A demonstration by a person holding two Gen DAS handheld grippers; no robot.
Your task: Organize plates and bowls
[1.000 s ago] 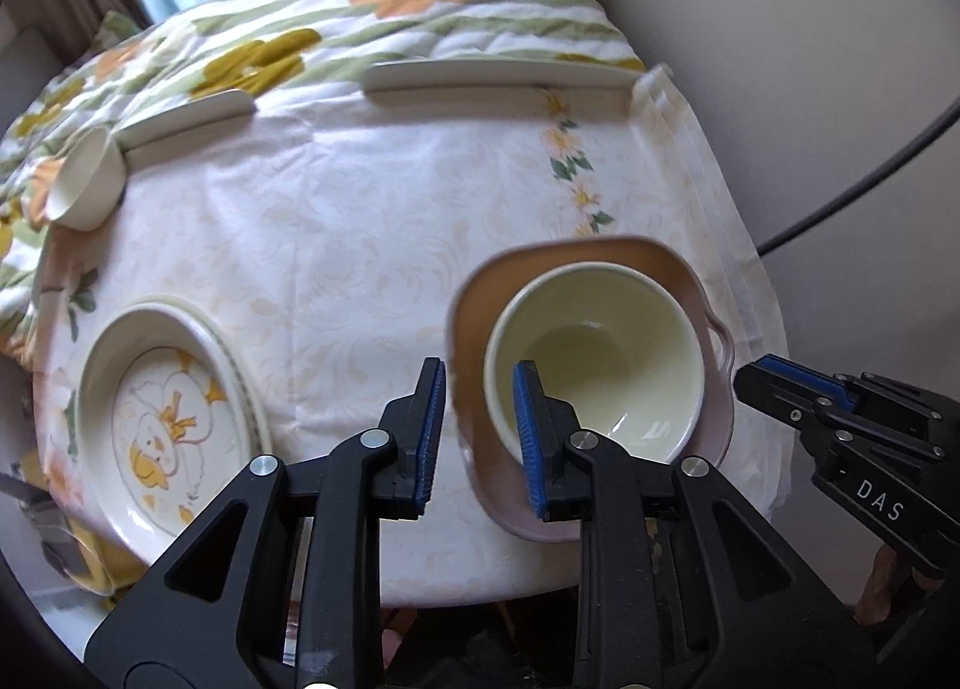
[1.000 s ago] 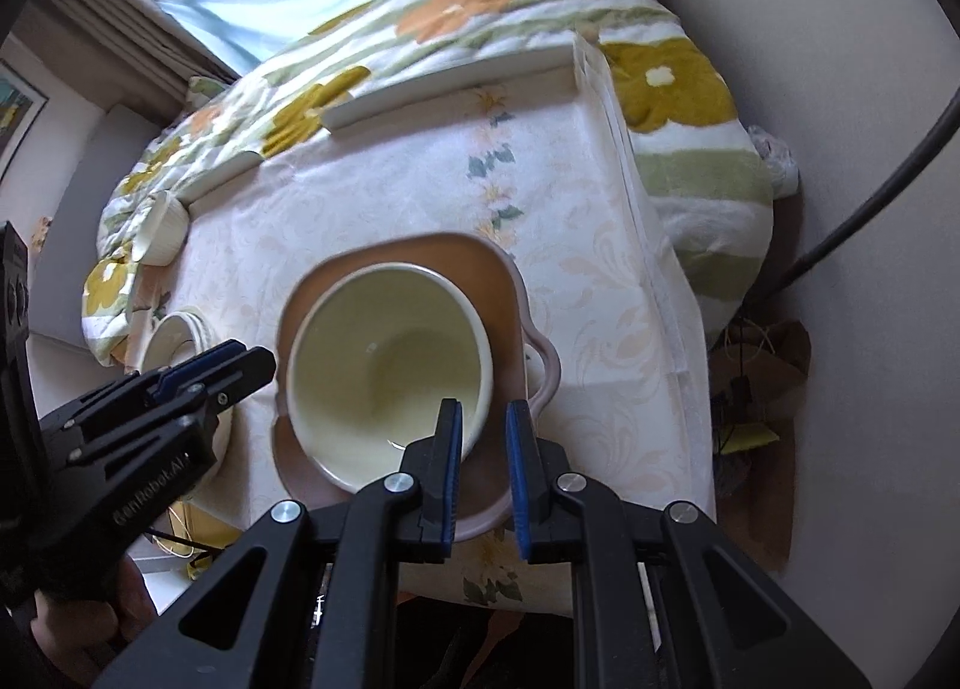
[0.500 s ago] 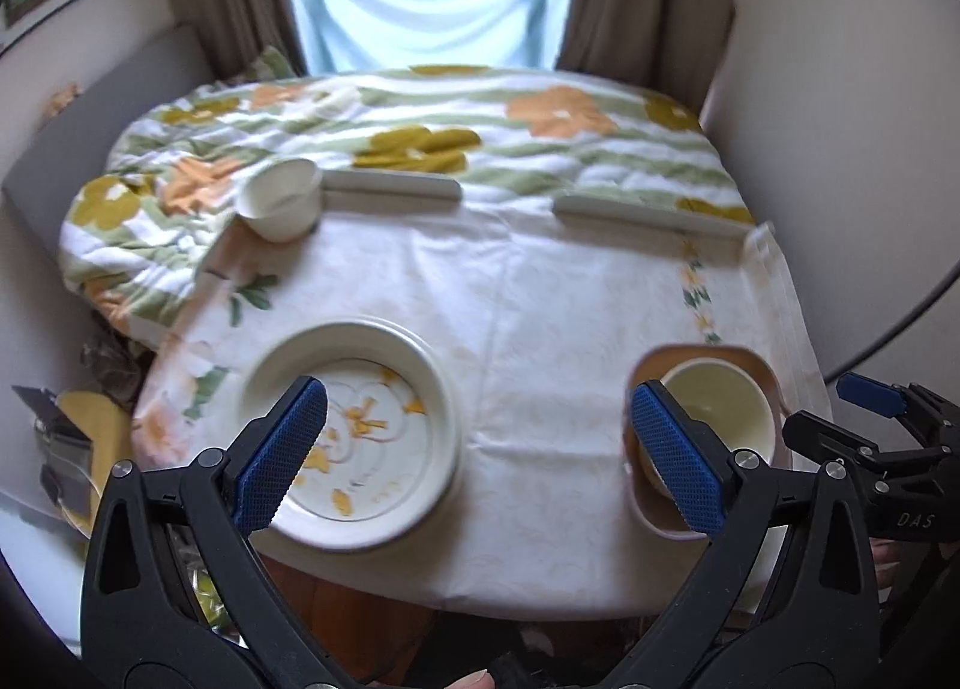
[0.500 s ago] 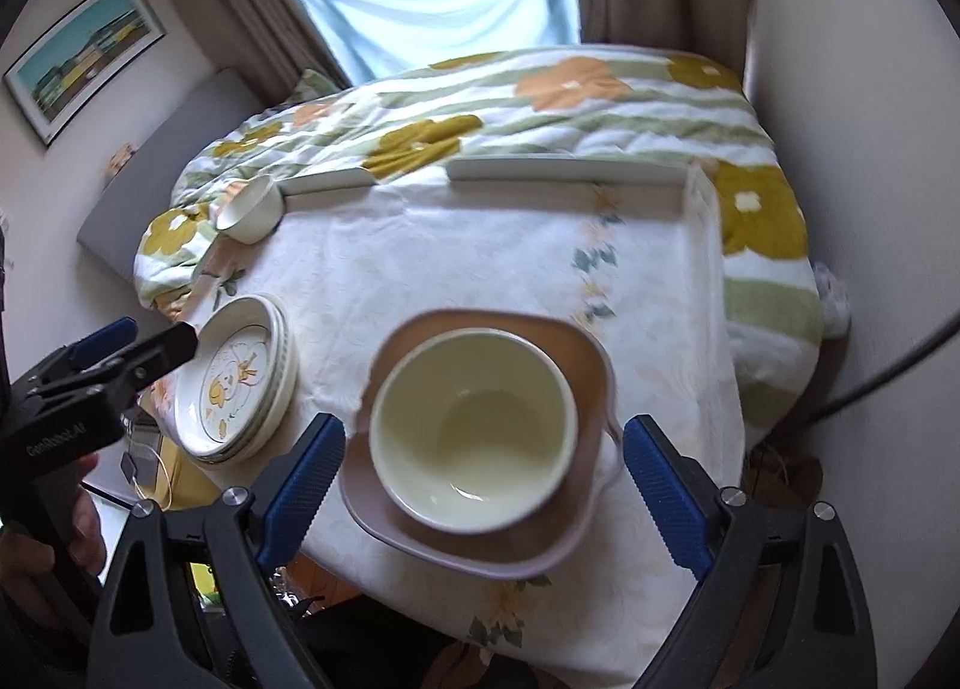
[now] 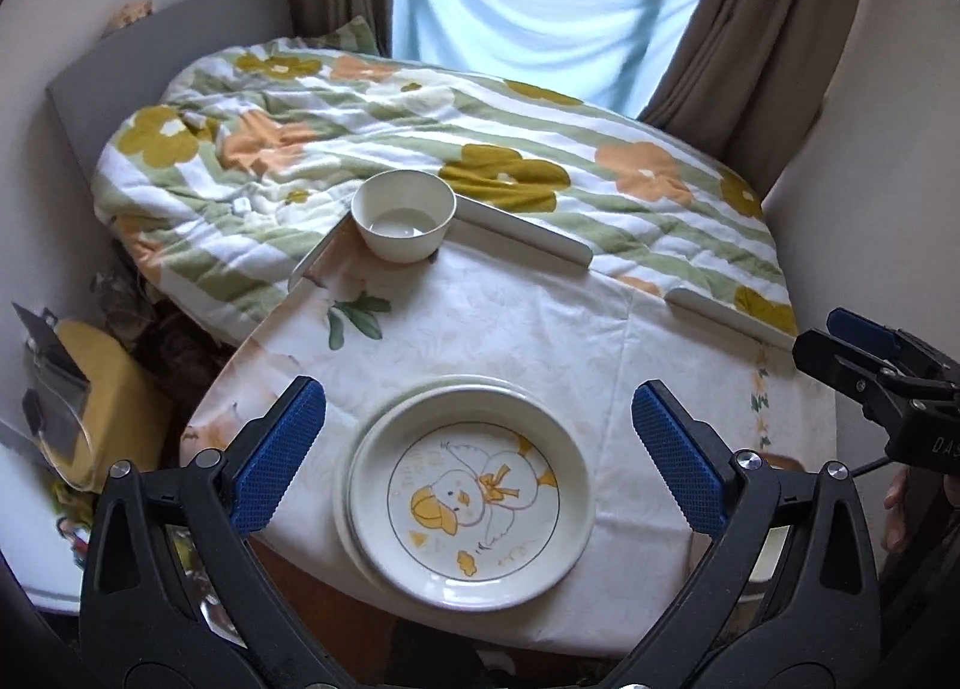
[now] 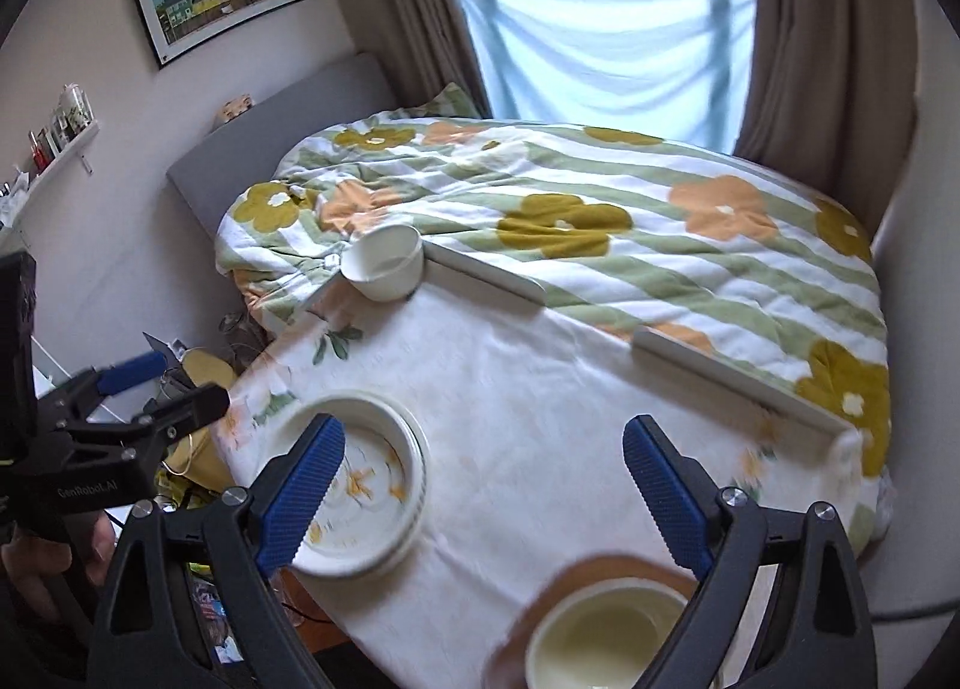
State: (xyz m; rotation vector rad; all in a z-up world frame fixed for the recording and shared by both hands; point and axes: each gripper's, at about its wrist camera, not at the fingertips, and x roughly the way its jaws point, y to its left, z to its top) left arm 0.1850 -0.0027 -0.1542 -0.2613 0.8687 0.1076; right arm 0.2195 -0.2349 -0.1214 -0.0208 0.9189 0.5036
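Note:
A stack of cream plates with a duck drawing sits at the near left of the table; it also shows in the right wrist view. A small white bowl stands at the far left corner and shows in the right wrist view. A pale yellow bowl rests on a brown plate at the near right. My left gripper is open and empty above the duck plates. My right gripper is open and empty above the table, just behind the yellow bowl.
The table carries a white floral cloth with raised white rails along the far edge. A flowered duvet lies on the bed beyond. A wall stands to the right. Clutter sits on the floor at left.
Both grippers went from nearly shut at the yellow bowl and brown plate to wide open, then pulled back and up. The left view swung left to the duck plates.

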